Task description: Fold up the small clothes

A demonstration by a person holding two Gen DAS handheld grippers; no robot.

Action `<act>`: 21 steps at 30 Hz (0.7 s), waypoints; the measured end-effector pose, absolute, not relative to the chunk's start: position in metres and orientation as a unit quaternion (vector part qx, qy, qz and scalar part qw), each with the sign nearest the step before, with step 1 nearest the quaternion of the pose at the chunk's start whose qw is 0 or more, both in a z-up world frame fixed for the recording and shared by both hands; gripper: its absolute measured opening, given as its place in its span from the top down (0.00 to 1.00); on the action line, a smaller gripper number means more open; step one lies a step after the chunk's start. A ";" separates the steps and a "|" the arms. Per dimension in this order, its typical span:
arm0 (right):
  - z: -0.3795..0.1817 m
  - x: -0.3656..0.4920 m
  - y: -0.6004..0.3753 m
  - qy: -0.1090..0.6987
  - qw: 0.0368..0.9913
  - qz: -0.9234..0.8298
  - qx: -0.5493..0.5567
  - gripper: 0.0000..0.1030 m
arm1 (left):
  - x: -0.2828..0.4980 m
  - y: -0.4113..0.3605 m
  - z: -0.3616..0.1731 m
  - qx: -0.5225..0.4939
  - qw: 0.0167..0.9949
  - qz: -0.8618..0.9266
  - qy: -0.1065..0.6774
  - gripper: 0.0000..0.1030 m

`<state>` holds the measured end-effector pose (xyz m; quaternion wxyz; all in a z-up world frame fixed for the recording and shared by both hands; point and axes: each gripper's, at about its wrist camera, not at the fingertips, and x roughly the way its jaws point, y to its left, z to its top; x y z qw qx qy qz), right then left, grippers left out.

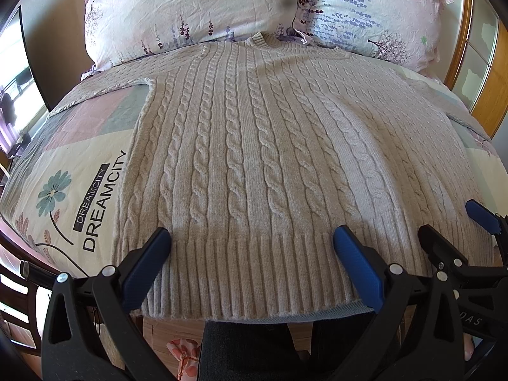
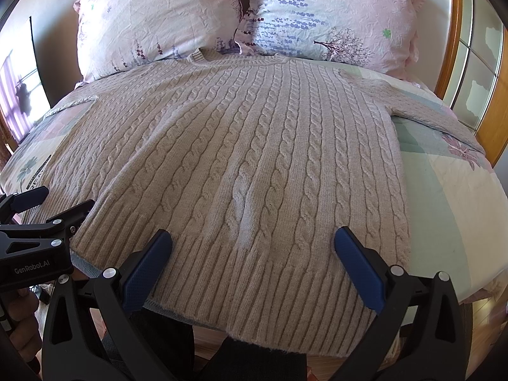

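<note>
A beige cable-knit sweater (image 1: 254, 146) lies flat on the bed, collar toward the pillows, ribbed hem hanging over the near edge; it also shows in the right wrist view (image 2: 254, 158). Both sleeves spread out to the sides. My left gripper (image 1: 252, 238) is open, its blue fingers spread just above the hem's left half. My right gripper (image 2: 252, 238) is open above the hem's right half, and it shows at the right of the left wrist view (image 1: 454, 219). The left gripper also shows at the left of the right wrist view (image 2: 60, 200). Neither holds anything.
A patterned bedsheet (image 1: 79, 171) with "DREAMCITY" print covers the bed. Two floral pillows (image 1: 190, 12) (image 2: 333, 16) stand at the head. A wooden frame with glass panels (image 2: 470, 63) is to the right. The person's dark trousers (image 1: 254, 343) are below the bed edge.
</note>
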<state>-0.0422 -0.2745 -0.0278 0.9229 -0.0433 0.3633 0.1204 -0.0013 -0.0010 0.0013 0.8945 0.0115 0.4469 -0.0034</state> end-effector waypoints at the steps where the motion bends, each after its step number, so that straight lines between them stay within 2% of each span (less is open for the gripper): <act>1: -0.028 -0.042 -0.274 0.363 0.923 0.120 -0.043 0.01 | -0.001 -0.001 0.001 0.012 0.894 -0.003 0.448 0.02; 12: -0.026 -0.041 -0.275 0.364 0.921 0.128 -0.047 0.01 | 0.005 -0.001 0.005 0.012 0.890 -0.003 0.456 0.02; 19: -0.033 -0.048 -0.280 0.308 0.933 0.176 -0.064 0.01 | 0.001 -0.001 0.005 0.014 0.895 -0.002 0.447 0.02; 21: -0.028 -0.040 -0.289 0.322 0.921 0.209 -0.062 0.01 | 0.001 -0.001 0.005 0.017 0.895 -0.010 0.445 0.02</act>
